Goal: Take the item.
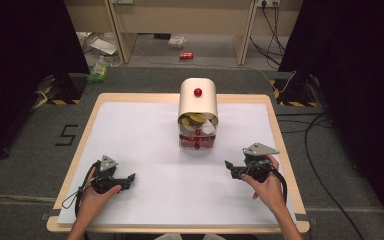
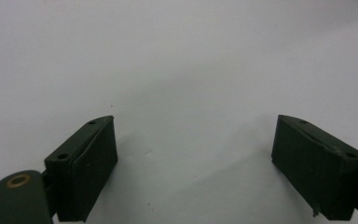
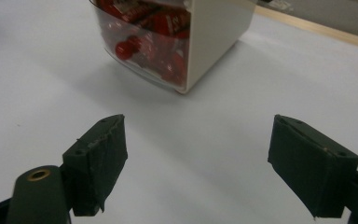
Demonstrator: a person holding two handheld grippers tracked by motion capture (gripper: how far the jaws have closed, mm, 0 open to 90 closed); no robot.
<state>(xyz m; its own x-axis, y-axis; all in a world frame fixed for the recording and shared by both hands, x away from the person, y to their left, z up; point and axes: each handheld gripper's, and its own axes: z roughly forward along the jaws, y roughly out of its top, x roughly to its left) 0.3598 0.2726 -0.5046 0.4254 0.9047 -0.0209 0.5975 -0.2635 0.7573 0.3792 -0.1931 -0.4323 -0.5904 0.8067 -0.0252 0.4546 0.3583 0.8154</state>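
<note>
A cream box (image 1: 198, 107) with a rounded roll-top lid and a red knob (image 1: 198, 92) stands at the back middle of the white sheet. Its lid is raised, and yellow and white items (image 1: 196, 120) show inside. Below them is a clear drawer (image 1: 197, 141) of red packets with a red knob. In the right gripper view the drawer (image 3: 142, 44) and the box's cream side (image 3: 216, 32) lie just ahead. My left gripper (image 1: 130, 178) rests open at the front left, its jaws (image 2: 196, 158) wide apart over bare white sheet. My right gripper (image 1: 228, 167) is open at the front right, nothing between its jaws (image 3: 196, 158).
The white sheet (image 1: 145, 150) covers a wooden table with a raised rim (image 1: 275, 130). On the grey floor beyond lie a red can (image 1: 186, 55), bags (image 1: 99, 70) and cables (image 1: 310, 135). Black curtains hang at both sides.
</note>
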